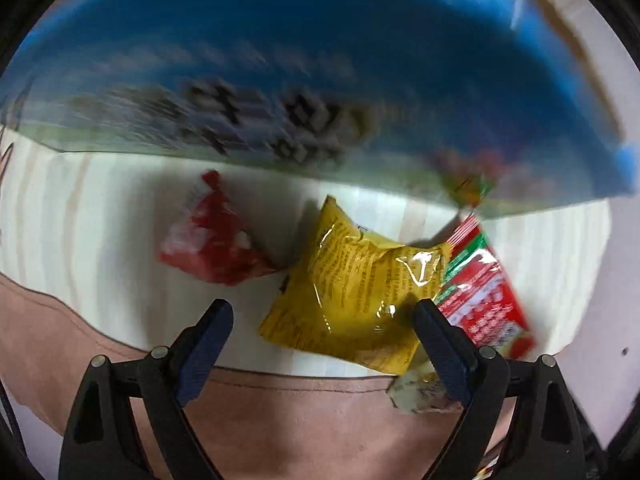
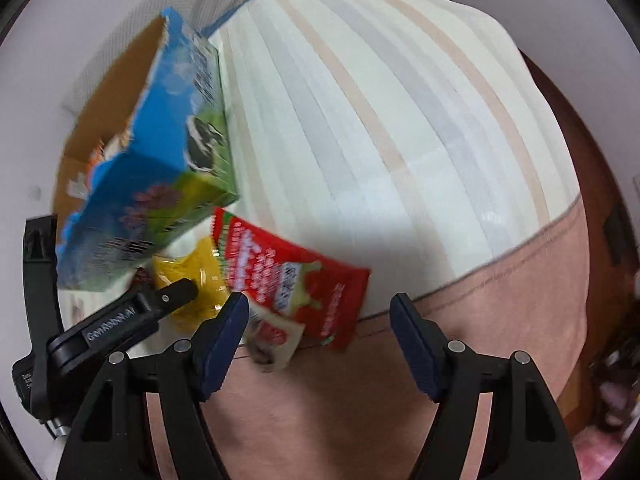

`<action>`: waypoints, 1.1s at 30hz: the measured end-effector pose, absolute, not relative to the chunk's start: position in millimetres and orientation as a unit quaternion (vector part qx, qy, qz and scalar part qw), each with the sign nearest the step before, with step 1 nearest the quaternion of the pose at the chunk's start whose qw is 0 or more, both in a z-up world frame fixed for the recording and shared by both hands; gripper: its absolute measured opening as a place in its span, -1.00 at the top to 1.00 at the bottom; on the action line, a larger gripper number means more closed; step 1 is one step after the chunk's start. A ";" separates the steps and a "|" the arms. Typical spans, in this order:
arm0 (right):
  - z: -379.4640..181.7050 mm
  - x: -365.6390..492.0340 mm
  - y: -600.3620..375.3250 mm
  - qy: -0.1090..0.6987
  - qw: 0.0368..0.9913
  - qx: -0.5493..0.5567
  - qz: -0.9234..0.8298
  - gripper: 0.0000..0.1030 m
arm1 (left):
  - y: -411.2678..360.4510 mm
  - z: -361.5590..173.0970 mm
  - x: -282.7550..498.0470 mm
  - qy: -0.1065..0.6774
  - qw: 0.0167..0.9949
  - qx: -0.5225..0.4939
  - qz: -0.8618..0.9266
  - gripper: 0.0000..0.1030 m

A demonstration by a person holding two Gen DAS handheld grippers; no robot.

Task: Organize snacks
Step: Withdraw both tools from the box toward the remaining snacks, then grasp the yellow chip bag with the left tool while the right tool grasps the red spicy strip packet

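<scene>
grippers both point steeply down over a striped cream cloth [image 2: 400,100] with a pink border. landmark here is the crinkled yellow foil snack packet [image 1: 352,284], lying flat on the cloth. the left gripper [image 1: 322,316] stands wide open, its jaws straddling the near end of that packet, one pad just beside its right edge; whether it touches i cannot tell. nothing is gripped. right of the yellow packet lies a red and green flat sachet [image 1: 484,300], touching it; left of it, apart, a small red twisted wrapper [image 1: 212,240]. behind it stands a blue printed cardboard box [image 1: 320,60]. the right gripper [image 2: 320,316] is partly open and empty, over the border.
</scene>
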State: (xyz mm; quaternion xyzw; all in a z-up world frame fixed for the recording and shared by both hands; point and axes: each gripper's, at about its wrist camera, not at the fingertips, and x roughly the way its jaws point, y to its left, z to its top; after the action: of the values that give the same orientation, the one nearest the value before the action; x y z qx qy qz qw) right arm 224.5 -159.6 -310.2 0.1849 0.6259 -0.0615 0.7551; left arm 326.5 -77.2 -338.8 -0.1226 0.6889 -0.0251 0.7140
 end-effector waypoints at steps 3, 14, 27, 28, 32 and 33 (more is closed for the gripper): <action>-318.4 242.4 -154.0 0.637 0.757 0.140 -0.045 -0.48 | -75.5 -342.1 316.2 0.689 0.717 -0.103 -0.028 -0.80; -350.2 285.2 -72.6 0.668 0.733 -0.117 0.059 -0.48 | -23.6 -331.4 276.6 0.712 0.692 -0.117 -0.012 -0.79; -358.5 250.5 -69.2 0.651 0.753 -0.089 0.035 -0.21 | -9.5 -364.2 284.5 0.735 0.556 -0.382 0.058 -0.79; -357.2 247.1 -75.7 0.652 0.754 -0.073 0.031 -0.21 | -11.6 -369.2 288.3 0.734 0.550 -0.393 0.069 -0.79; -354.6 238.1 -92.7 0.656 0.754 -0.030 0.019 -0.20 | -25.8 -374.3 291.3 0.737 0.558 -0.372 0.086 -0.78; -354.7 236.1 -97.3 0.659 0.752 -0.022 0.018 -0.20 | -31.8 -372.2 290.6 0.740 0.568 -0.351 0.081 -0.72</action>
State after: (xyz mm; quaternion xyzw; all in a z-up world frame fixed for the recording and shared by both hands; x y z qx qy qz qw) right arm 236.1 -97.3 -354.7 -0.0222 0.6589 0.0180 0.7517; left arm 290.6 -31.8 -372.2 -0.3507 0.7399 0.0815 0.5683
